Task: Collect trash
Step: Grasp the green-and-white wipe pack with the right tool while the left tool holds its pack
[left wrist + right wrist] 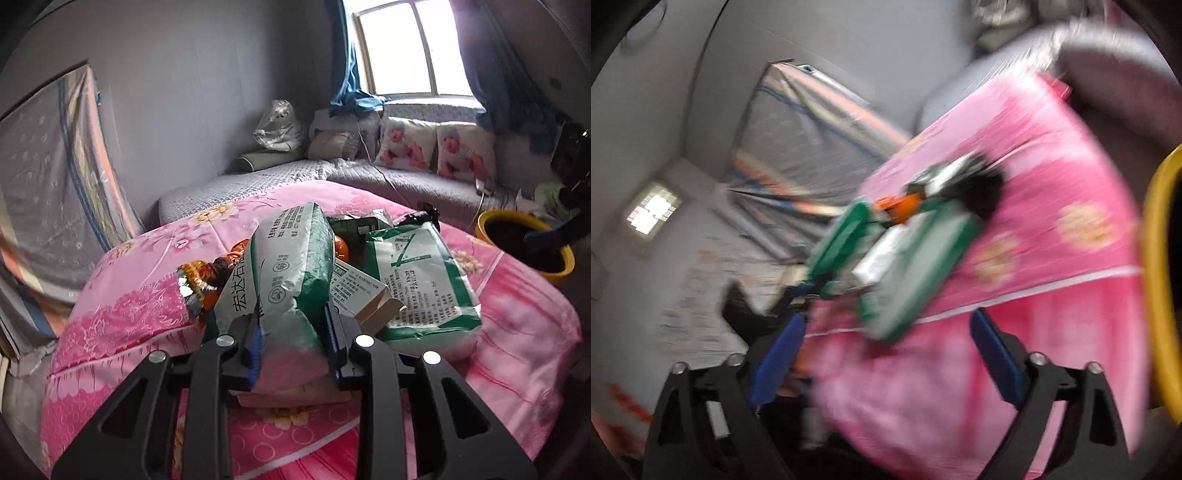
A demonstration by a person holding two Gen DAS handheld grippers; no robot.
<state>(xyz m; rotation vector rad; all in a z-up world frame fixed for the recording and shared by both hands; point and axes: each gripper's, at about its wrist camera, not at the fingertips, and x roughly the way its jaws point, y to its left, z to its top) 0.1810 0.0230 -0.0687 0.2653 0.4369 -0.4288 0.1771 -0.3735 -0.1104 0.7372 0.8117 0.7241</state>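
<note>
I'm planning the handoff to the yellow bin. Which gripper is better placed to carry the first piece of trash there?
Left. The left gripper is already clamped on the green-and-white bag on the pink bedspread. The right gripper is open and empty, short of the pile, though the yellow bin lies on its side.

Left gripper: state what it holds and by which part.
The left gripper pinches the green and white bag by its near end. The right gripper holds nothing.

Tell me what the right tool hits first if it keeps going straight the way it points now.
Probably the pink floral cover, then the pile of green-and-white packets lying on it. The right tool is open with nothing between its fingers; heavy blur makes depth uncertain.
</note>
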